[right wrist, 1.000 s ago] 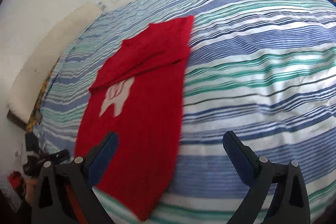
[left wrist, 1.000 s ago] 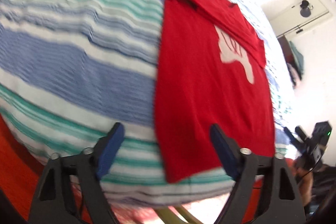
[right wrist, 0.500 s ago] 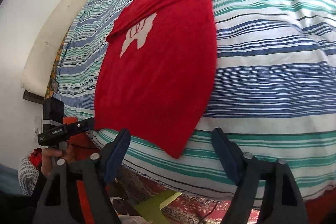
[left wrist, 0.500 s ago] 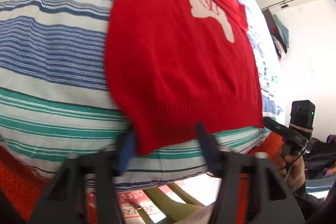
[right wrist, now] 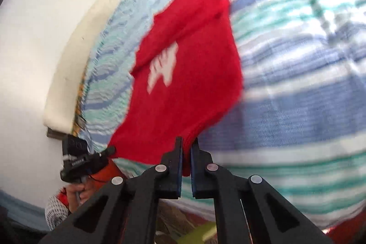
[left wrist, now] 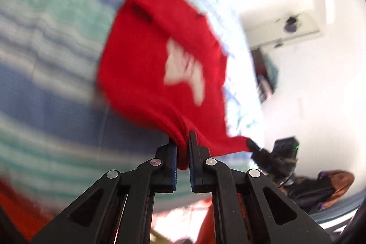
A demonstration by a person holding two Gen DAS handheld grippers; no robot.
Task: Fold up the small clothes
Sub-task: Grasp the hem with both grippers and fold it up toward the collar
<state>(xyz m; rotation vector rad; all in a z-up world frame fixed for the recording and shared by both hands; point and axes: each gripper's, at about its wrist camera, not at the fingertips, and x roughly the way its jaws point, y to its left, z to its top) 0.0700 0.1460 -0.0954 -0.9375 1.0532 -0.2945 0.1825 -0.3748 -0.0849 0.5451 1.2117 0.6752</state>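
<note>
A small red knit sweater [left wrist: 146, 65] with a white print on its chest lies on a striped bedspread [left wrist: 45, 74], its sleeves folded in. My left gripper [left wrist: 182, 148] is shut on the near left corner of its hem, with red cloth bunched between the pads. In the right wrist view the same red sweater [right wrist: 194, 84] shows, and my right gripper [right wrist: 187, 150] is shut on the near right corner of the hem. The hem is lifted off the bed and stretched between the two grippers. Both views are blurred.
The bedspread [right wrist: 297, 84] with blue, green and white stripes spreads wide on both sides of the sweater. A cream headboard [right wrist: 75, 56] runs along the far wall. Below the bed edge there is a red patterned rug [left wrist: 187, 216] and a person's hand [right wrist: 77, 191] on the other gripper.
Both grippers came down over the near hem corners, shut on them and raised the hem off the bed. The sweater's lower part now hangs from the jaws.
</note>
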